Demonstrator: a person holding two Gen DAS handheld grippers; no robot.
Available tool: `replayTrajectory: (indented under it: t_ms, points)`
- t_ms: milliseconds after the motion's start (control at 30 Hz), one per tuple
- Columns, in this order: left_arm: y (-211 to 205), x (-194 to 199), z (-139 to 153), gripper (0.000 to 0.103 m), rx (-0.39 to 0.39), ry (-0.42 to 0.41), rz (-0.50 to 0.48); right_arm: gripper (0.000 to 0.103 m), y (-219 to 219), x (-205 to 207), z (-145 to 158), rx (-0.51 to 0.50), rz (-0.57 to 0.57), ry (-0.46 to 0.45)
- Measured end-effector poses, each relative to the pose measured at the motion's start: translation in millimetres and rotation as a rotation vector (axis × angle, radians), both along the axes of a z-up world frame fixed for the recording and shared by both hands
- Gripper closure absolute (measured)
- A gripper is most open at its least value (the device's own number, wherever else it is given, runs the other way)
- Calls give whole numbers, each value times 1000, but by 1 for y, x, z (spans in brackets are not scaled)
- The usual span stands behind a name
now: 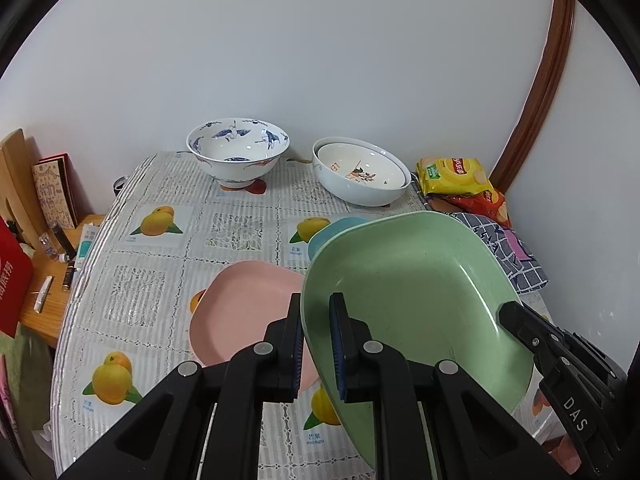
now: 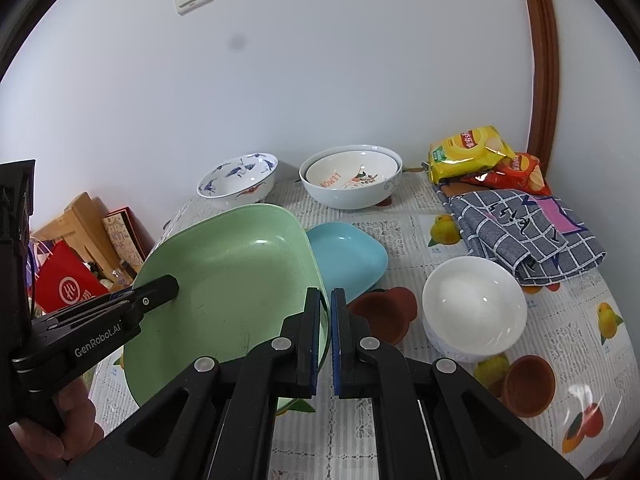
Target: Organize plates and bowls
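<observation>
Two chip bags (image 2: 472,152) beside the bowl (image 2: 352,178) lettered "LEMON".

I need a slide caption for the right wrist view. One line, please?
Both tongs, right and left, grip opposite rims of a green plate above the blue plate.

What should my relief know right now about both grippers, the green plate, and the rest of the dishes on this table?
Left gripper: shut on the green plate's left rim.
Right gripper: shut on its right rim. The plate is held tilted, clear of the table.
Pink plate and blue plate lie separately on the tablecloth.
At the back: the lemon bowl already nested in a larger white bowl; crane-pattern bowl alone. Plain white bowl front right.
Left: probably stack the three plates, gather the loose bowls.
</observation>
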State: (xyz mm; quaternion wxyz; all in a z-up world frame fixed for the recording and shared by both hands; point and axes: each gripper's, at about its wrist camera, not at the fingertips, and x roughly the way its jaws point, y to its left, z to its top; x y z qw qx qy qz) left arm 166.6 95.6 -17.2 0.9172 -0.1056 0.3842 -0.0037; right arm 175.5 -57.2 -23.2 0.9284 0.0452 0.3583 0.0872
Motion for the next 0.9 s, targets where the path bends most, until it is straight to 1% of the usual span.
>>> replayTrajectory:
  t_ms: [367, 633, 900]
  points:
    - [3, -14, 7, 91, -4, -17, 10, 98, 5, -13, 10, 2, 8, -19]
    - [8, -19, 9, 91, 1, -20, 25, 98, 10, -15, 11, 6, 17, -23]
    - [17, -21, 5, 91, 3, -9, 47, 98, 19, -13, 7, 8, 37, -15]
